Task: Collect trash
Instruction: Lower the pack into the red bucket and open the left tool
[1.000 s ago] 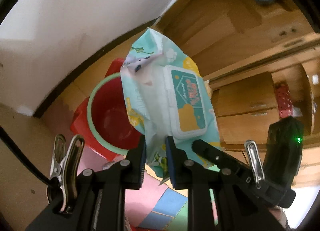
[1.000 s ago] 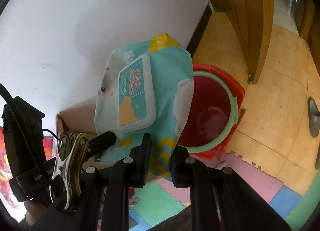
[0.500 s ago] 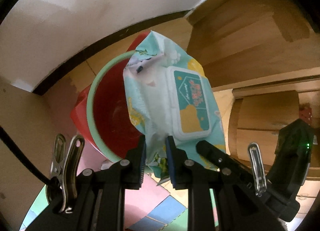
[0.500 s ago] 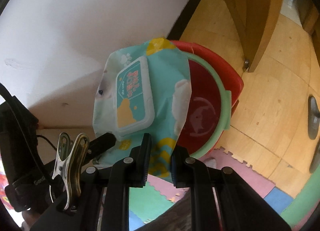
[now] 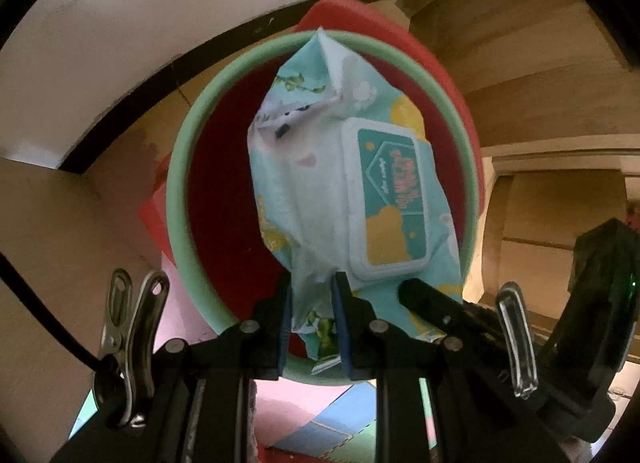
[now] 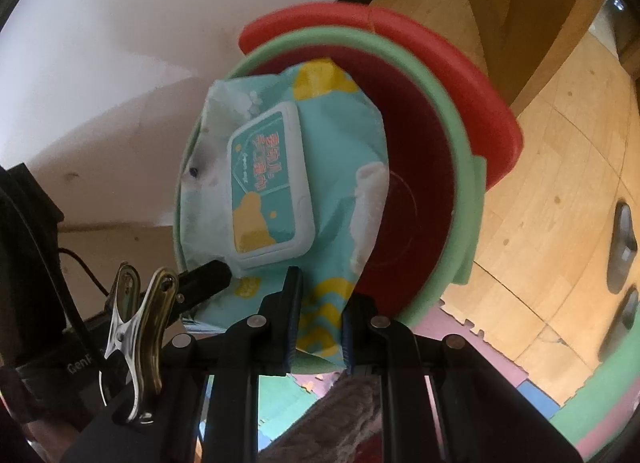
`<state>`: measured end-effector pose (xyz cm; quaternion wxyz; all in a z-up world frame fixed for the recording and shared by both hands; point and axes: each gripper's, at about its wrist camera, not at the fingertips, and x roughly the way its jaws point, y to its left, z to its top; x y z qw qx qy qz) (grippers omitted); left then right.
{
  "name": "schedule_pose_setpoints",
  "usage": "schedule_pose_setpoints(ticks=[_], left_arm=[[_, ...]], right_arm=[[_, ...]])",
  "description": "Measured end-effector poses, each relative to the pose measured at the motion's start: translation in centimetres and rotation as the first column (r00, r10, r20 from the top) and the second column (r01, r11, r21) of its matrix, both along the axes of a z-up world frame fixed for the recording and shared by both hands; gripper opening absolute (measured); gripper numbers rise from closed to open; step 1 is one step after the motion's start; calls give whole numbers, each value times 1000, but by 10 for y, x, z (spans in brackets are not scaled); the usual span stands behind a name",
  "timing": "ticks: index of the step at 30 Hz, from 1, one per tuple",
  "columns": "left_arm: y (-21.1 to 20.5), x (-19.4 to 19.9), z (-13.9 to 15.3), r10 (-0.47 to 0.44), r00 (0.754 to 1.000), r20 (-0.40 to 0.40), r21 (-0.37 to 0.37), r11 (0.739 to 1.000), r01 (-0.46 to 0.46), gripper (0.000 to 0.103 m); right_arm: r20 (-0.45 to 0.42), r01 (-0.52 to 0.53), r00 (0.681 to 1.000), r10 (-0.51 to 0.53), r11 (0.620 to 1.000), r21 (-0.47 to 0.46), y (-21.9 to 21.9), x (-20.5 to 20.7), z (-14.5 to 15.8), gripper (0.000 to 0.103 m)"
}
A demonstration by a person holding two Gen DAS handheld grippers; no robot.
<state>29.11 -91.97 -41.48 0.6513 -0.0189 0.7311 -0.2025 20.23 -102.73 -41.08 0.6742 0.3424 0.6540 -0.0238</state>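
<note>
I have both tools on one wet-wipes pack point(image 5: 344, 191), a teal soft pouch with a white flip lid. In the left wrist view the left tool point(image 5: 313, 323) sits at the lower centre of the frame, its blue pads clamped on the pouch's bottom edge; the right tool's finger pokes in at the lower right, against the same pack. In the right wrist view the right tool point(image 6: 318, 327) is clamped on the yellow-patterned corner of the pouch at lower centre.

The pack hangs in front of the mouth of the red bin point(image 5: 224, 191) with the mint-green rim point(image 5: 180, 167), which fills the middle of both frames. The bin stands on the wooden floor point(image 6: 552, 167) near the white wall point(image 6: 120, 43), by coloured foam mats point(image 5: 340, 419) at the bottom edge. Whether the pouch's far end is already below the rim I cannot tell.

I judge this the drop-off step. Next I need to get the pack inside the rim, then part both tools together so it falls clear without snagging on a pad.
</note>
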Motion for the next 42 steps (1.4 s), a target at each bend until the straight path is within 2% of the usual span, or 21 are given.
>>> schedule_pose_setpoints(ticks=[5,8,13,15,18,20,22,25,29,34,38,42], left_arm=[[-6,-2,-9,-13,1000,-27,17,1000,14,20],[-5,0,-10,9,999,-31,18,1000,-8,21],[-2,4,-10,6,999,-40,30,1000,-5,22],[0,7,-11,9,999,-50,19,1000,-8,23],[5,12,-8,19,998,-57,4,1000,-19,29],[11,13,-13,22,998,-50,3,1000,-22,32],[14,17,-9,29,998,-51,-7,1000,-30,37],[16,20,-3,39,998,-48,-15,999,-40,39],[22,19,-1,37,998,-53,-12,999,-37,44],[26,17,2,33,997,-64,-45,998,-36,50],[34,20,17,55,998,-28,-42,998,-56,55],[42,26,38,109,994,16,-95,990,-107,58]], right_arm=[[-18,-20,1000,20,1000,14,0,4,-10,19],[-45,-39,998,40,999,3,1,14,-15,20],[-43,-65,997,64,998,-9,7,22,-9,25],[-58,-80,995,77,996,-43,5,21,-9,39],[-52,-102,994,99,994,-40,4,27,-1,51],[-50,-119,992,115,991,-66,5,33,6,66],[-59,-127,991,121,987,-100,6,36,12,73],[-54,-98,994,94,991,-89,0,39,21,80],[-60,-116,992,111,989,-92,4,40,27,80],[-57,-127,991,121,985,-117,14,35,40,81],[-57,-87,995,80,986,-140,9,24,45,81],[-34,-21,999,16,988,-154,-9,14,54,81]])
